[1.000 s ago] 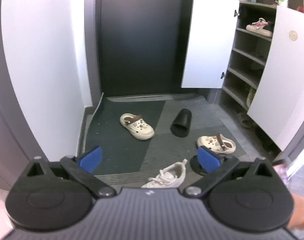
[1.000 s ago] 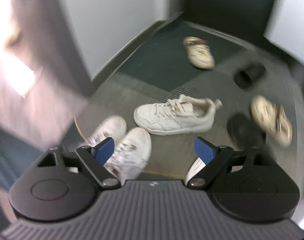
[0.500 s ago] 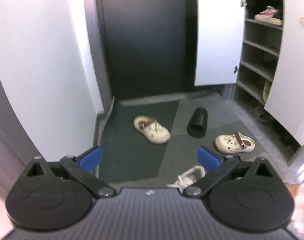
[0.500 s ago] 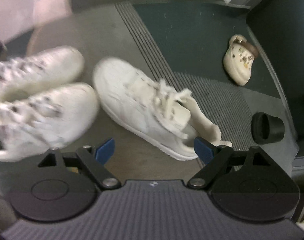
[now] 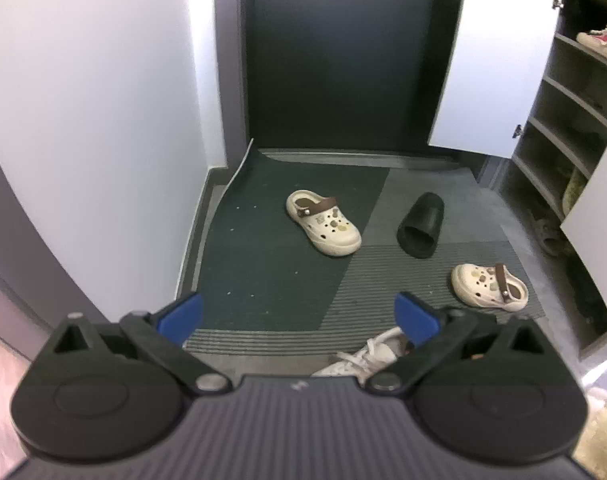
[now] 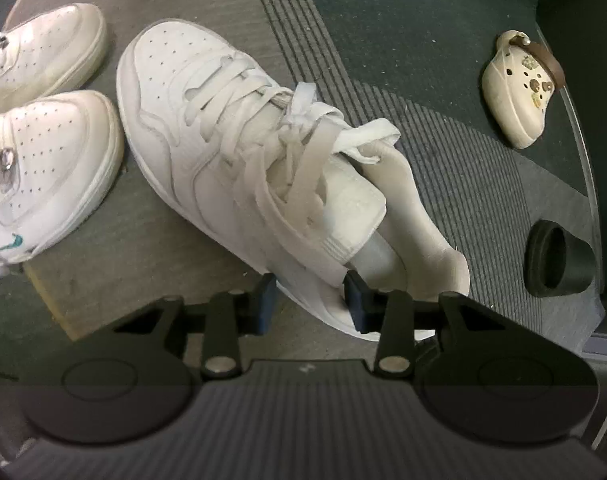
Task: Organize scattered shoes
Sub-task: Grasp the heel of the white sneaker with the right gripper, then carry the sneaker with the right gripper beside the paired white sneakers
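Leather sneaker (image 6: 207,152), ribbed mat (image 6: 455,168).

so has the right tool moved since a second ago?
Yes. The right tool has dropped toward the mat and now straddles the white sneaker at its collar, jaws closing on it.

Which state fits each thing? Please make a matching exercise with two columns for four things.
Things:
1. left claw
2. right claw
3. black slipper
4. pink-soled sneaker

States:
A. on a cabinet shelf
B. closing on the white sneaker's side wall
C. open, nothing between its pads
D. lying on the floor mat

Pairs: 1-C, 2-B, 3-D, 4-A
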Demonstrator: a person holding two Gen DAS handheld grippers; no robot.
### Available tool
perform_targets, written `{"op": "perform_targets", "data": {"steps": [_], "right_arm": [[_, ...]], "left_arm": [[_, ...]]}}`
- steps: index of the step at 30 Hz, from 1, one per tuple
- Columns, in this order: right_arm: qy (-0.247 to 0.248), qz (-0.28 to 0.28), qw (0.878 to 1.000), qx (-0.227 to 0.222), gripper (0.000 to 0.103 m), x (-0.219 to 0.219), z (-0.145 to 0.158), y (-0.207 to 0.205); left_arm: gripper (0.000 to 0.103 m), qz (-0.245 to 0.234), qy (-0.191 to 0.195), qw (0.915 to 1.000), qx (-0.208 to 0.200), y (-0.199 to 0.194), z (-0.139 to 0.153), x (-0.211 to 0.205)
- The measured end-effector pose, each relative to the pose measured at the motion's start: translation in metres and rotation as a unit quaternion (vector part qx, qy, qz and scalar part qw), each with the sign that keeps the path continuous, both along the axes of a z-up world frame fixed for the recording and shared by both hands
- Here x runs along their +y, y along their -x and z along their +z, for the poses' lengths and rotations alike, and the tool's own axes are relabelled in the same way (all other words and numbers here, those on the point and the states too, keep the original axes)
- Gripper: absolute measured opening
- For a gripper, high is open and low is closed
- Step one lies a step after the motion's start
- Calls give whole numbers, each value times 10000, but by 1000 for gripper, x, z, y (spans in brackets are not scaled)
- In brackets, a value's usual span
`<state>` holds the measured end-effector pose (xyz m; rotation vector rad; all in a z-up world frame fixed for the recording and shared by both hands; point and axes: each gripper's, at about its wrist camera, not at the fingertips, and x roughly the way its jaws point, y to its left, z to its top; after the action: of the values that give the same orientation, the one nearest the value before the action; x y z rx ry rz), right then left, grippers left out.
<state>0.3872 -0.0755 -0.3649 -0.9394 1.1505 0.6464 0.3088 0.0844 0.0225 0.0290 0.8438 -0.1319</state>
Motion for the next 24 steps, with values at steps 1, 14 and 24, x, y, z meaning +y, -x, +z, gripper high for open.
{"op": "perform_targets", "data": {"steps": [1,14,24], "right_arm": [[-89,-140,9998,53,38,-2,2,-2],[-1426,-1538,9737,885,19,-15,53,8],[-1719,-1787,9611,1214,8,-24,74,29]], "left_arm": [[103,24,9,10000,13,-1,-1,2],[103,-47,289,9993,-215,18,15,13],[103,-402,612,9968,-326,45,26,-4]]}}
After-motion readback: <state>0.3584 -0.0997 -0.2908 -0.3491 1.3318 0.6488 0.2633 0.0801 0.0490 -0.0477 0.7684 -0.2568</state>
